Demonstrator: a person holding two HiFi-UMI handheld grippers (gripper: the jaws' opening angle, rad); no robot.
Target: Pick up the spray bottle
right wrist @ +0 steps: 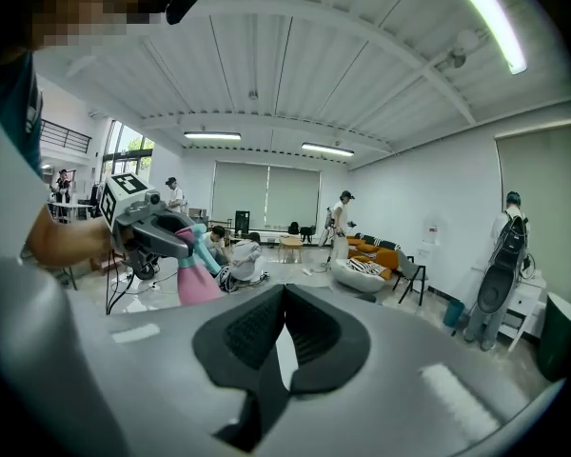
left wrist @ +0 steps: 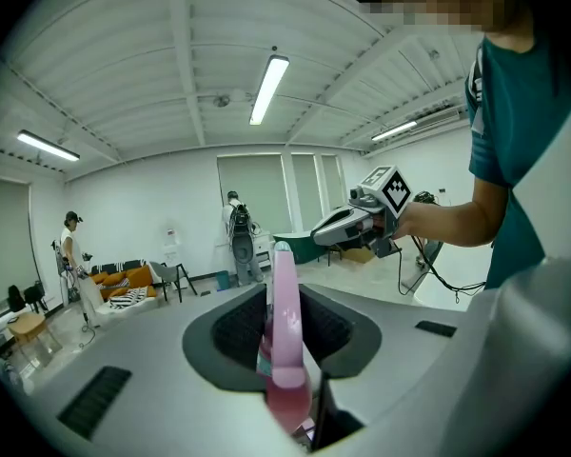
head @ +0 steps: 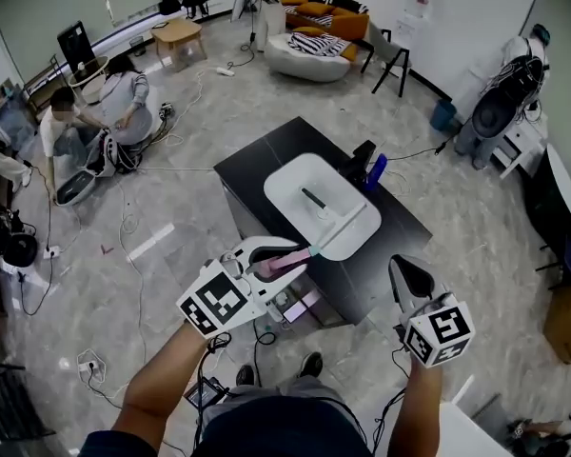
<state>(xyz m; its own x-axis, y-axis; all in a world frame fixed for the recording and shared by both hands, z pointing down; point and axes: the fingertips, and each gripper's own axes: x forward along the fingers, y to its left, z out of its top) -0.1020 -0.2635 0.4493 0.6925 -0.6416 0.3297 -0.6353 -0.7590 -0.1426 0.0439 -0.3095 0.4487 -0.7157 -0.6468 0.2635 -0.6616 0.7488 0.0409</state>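
Spray bottle (left wrist: 285, 350) pinched by fingers of left gripper (head: 287, 258); right gripper (right wrist: 284, 336) fingers pressed together.

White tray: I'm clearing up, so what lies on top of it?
A dark slim object lies on the white tray; the pink spray bottle, held in the left gripper, covers its near edge.

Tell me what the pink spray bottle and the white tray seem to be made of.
Spray bottle: probably plastic, smooth pink with a slight sheen, with a teal piece near the nozzle. White tray: likely plastic or coated board, since it looks matte and even with rounded corners; I cannot tell which.
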